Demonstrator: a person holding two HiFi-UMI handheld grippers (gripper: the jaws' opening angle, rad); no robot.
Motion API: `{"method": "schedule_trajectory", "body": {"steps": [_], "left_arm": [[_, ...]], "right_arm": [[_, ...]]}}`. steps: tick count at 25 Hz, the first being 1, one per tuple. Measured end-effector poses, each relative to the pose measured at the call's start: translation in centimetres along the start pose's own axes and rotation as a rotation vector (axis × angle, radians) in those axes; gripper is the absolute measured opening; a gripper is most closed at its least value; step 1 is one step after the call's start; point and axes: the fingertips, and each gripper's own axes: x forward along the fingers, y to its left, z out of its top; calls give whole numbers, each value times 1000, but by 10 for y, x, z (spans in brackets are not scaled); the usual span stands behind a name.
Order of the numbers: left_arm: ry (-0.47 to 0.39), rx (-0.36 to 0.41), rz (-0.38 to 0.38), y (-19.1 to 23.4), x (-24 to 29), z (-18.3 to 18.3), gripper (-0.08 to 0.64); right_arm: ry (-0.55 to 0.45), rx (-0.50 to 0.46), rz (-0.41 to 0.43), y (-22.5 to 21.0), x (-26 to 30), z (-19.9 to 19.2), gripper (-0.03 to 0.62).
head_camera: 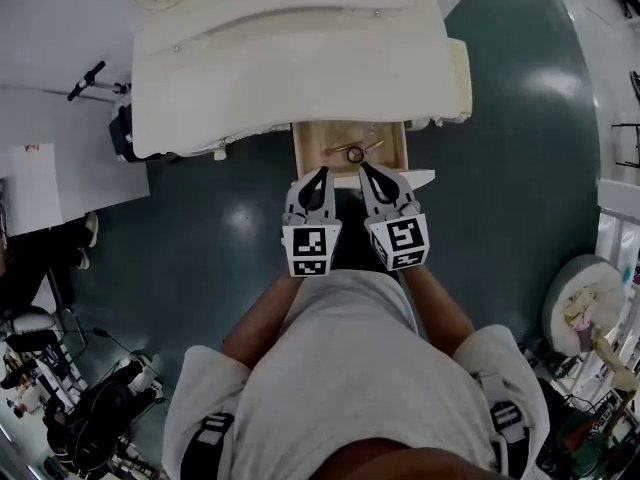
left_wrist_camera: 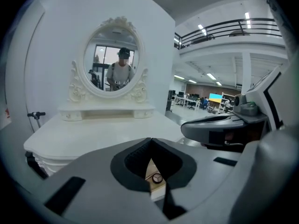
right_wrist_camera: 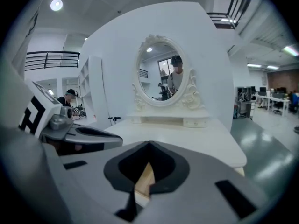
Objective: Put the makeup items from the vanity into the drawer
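Observation:
The white vanity [head_camera: 290, 58] has its small wooden drawer [head_camera: 305, 151] pulled open at the front. Inside lie a round ringed makeup item [head_camera: 355, 154] and a slim brush-like stick [head_camera: 368, 147]. Both grippers hover side by side just in front of the drawer, pointing at it. My left gripper [head_camera: 322, 172] is shut with nothing in it. My right gripper [head_camera: 365, 168] is shut and empty too. In the left gripper view, the round item [left_wrist_camera: 157, 178] shows through the gap under the closed jaws [left_wrist_camera: 150, 141]. The right gripper view shows drawer wood [right_wrist_camera: 144, 178] under its closed jaws [right_wrist_camera: 149, 144].
The vanity top [left_wrist_camera: 93, 134] looks bare, with an oval mirror [left_wrist_camera: 113, 62] and a low shelf at its back. A dark green floor [head_camera: 500, 168] surrounds the vanity. A white board [head_camera: 60, 183] stands at the left, and carts and clutter [head_camera: 590, 318] at the right.

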Motion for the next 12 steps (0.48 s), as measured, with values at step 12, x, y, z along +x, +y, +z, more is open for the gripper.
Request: {"method": "schedule_trajectory", "body": {"steps": [12], "left_arm": [[-106,41,-71,-11,-54,39,7]], "right_arm": [[-94,-60,-126,40,-47,37,14]]}}
